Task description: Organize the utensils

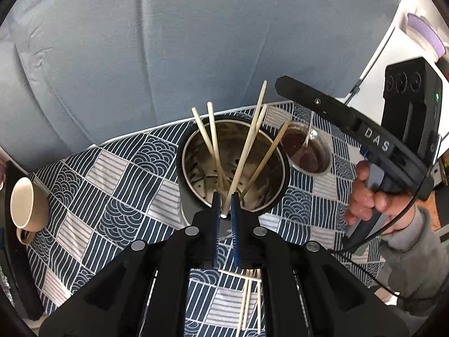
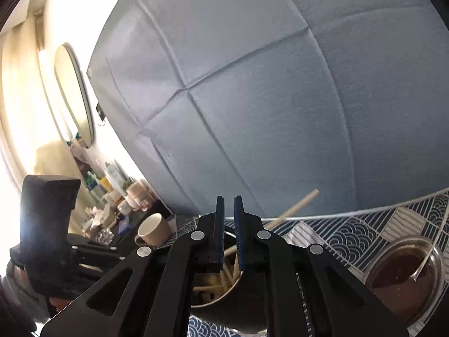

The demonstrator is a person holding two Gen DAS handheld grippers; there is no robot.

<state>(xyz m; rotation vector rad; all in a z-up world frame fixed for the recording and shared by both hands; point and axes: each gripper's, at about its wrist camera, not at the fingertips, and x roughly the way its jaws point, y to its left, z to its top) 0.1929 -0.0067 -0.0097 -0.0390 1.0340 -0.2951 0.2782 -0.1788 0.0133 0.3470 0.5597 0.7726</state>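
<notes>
A round steel utensil holder (image 1: pixel 269 193) stands on the patterned tablecloth (image 1: pixel 112 196) and holds several pale wooden chopsticks (image 1: pixel 210 140). My left gripper (image 1: pixel 226 200) is just above the holder's near rim, its jaws shut on one chopstick (image 1: pixel 247 146) that leans into the holder. Several more chopsticks (image 1: pixel 248 300) lie on the cloth under my left gripper. My right gripper (image 2: pixel 229 200) hovers over the same holder (image 2: pixel 213 295) with a narrow gap between its jaws and nothing in them. It also shows in the left wrist view (image 1: pixel 350 120), at the right.
A glass bowl of dark sauce with a spoon (image 1: pixel 308 151) stands right of the holder. A beige mug (image 1: pixel 25 205) lies at the left table edge. A blue upholstered headboard (image 1: pixel 168 56) stands behind the table. Bottles and jars (image 2: pixel 112 185) crowd a shelf at the left.
</notes>
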